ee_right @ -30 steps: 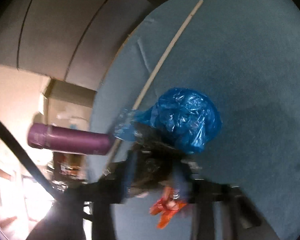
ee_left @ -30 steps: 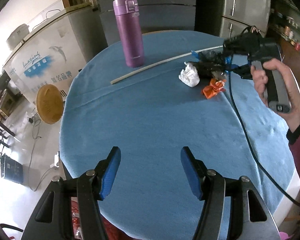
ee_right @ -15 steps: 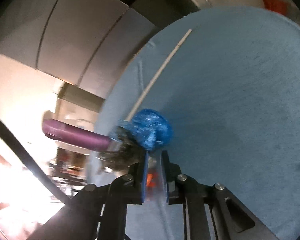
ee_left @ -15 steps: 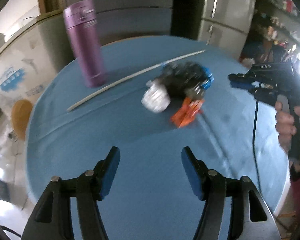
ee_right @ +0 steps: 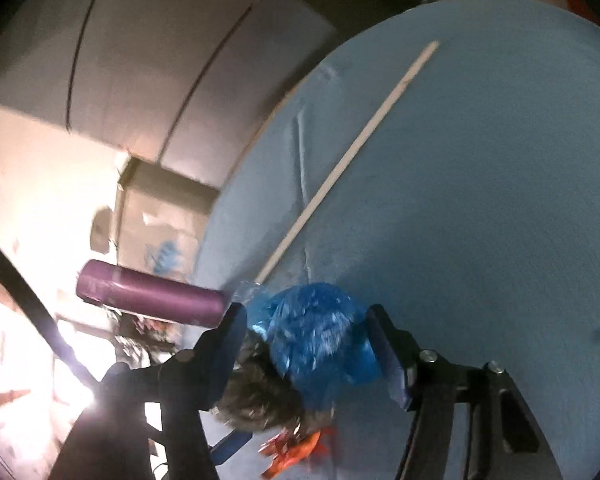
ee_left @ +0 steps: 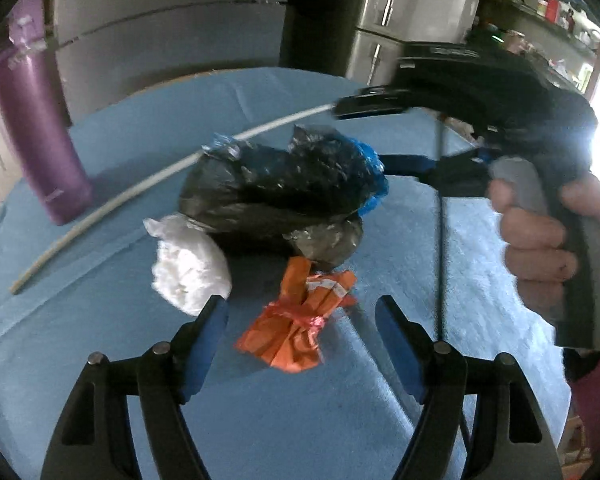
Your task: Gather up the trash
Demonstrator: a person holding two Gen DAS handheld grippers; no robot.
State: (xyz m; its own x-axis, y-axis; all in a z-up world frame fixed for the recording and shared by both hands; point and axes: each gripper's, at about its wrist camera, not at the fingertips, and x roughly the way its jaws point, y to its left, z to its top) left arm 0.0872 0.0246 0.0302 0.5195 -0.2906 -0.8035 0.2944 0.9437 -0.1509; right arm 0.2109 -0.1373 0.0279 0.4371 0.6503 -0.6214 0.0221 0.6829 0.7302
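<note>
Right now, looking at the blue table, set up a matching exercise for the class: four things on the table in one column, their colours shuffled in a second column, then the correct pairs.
Things:
1. Flask
2. Knotted wrapper
3. Crumpled tissue
4. Long thin stick

Colours:
A. Orange
B. Cream
C. Purple
D. White

Pairs: 1-C, 2-A, 3-D, 4-B
</note>
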